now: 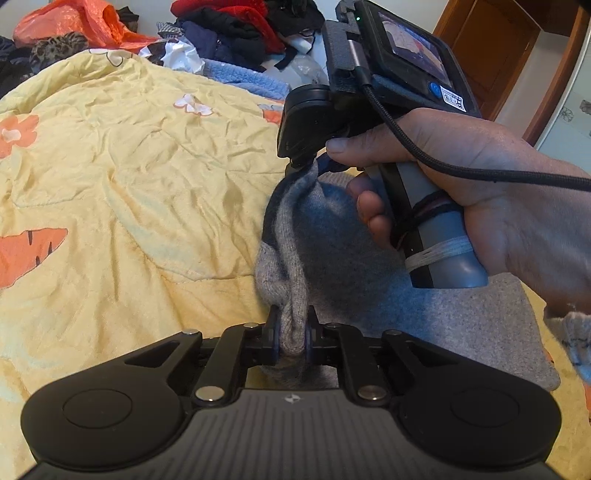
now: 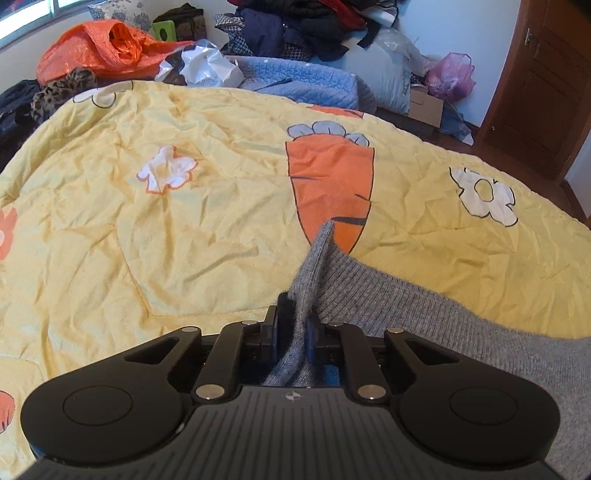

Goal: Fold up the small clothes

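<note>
Both grippers pinch grey knit [image 1: 295, 266]; clothes pile [image 2: 295, 33] beyond quilt [image 2: 166, 229].

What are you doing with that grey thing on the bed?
A person is folding a small grey knit garment on the yellow quilt. The left gripper is pinched shut on one bunched edge, and the right gripper, held in the person's hand, is clamped on the ribbed edge. Part of the garment is lifted off the quilt.

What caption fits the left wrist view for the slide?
Left gripper and right gripper both shut on a grey knit garment, lifting its edge over the yellow quilt.
</note>
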`<control>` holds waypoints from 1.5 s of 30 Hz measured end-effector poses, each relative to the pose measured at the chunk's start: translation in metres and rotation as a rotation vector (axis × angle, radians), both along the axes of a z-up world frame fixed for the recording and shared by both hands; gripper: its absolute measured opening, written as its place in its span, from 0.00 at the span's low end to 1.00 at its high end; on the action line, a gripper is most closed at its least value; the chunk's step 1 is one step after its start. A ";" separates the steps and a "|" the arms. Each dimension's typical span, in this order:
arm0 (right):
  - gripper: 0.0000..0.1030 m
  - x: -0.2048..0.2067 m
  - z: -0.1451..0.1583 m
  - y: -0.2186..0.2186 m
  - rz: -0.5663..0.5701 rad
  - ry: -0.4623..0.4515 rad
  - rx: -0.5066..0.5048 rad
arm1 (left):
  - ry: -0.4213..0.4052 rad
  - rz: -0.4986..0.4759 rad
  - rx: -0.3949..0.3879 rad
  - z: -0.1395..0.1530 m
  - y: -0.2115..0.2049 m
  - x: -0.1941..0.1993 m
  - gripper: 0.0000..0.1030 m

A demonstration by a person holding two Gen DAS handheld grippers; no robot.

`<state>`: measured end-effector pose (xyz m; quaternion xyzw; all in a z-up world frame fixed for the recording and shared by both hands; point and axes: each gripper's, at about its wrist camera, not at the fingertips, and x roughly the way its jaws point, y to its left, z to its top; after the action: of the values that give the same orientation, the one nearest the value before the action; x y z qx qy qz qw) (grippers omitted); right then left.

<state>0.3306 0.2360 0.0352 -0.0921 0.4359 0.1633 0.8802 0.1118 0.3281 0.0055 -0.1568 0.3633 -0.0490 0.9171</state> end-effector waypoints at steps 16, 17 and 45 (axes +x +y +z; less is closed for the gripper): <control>0.18 -0.001 0.055 -0.064 0.068 -0.006 0.100 | -0.106 -0.094 0.012 0.042 -0.063 -0.006 0.11; 0.18 0.000 0.055 -0.071 0.066 0.005 0.114 | -0.107 -0.103 0.013 0.043 -0.069 -0.006 0.11; 0.18 0.012 0.063 -0.314 0.018 -0.014 0.244 | -0.092 -0.370 -0.037 0.035 -0.291 0.024 0.11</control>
<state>0.3429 -0.0782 0.0979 0.0109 0.4060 0.2224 0.8864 0.1355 0.0373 0.0410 -0.1018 0.3425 -0.2309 0.9050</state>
